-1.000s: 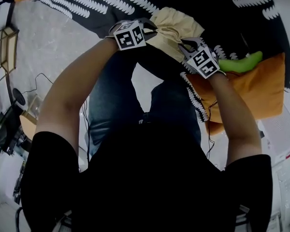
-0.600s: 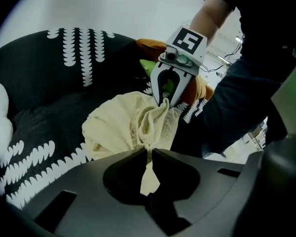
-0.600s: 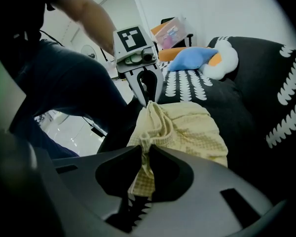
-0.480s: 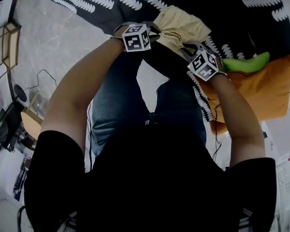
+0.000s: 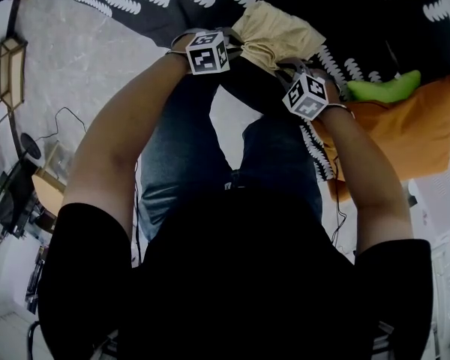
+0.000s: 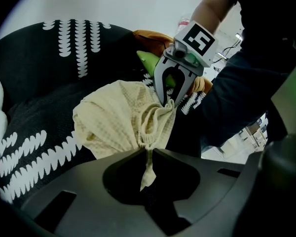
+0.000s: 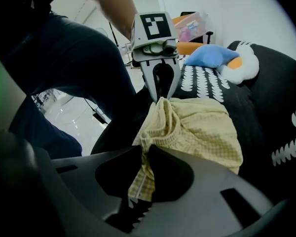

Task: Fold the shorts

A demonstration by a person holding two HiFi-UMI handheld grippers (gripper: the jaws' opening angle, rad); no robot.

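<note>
Compared with a second ago, both hands sit slightly lower over the black patterned cover point(image 5: 172, 2). The two tools stand a touch closer together, and the right wrist is rolled so that its marker cube shows a different face.

The grips are unchanged. The left tool point(image 6: 147, 149) is closed tight on a gathered bit of waistband of the shorts point(image 5: 274, 32). The right tool point(image 7: 140, 151) is pinched shut on the waistband further along.

The yellow shorts hang bunched between them. Their far part appears to rest on the cover, left of the green object point(image 5: 382, 88) that lies by the orange cushion point(image 5: 412, 137).

I judge this as bringing the shorts down to spread them; no fold is made yet.

Both forearms reach forward from the body, with the tools pitched steeply downward and angled in toward the cloth from either side.
</note>
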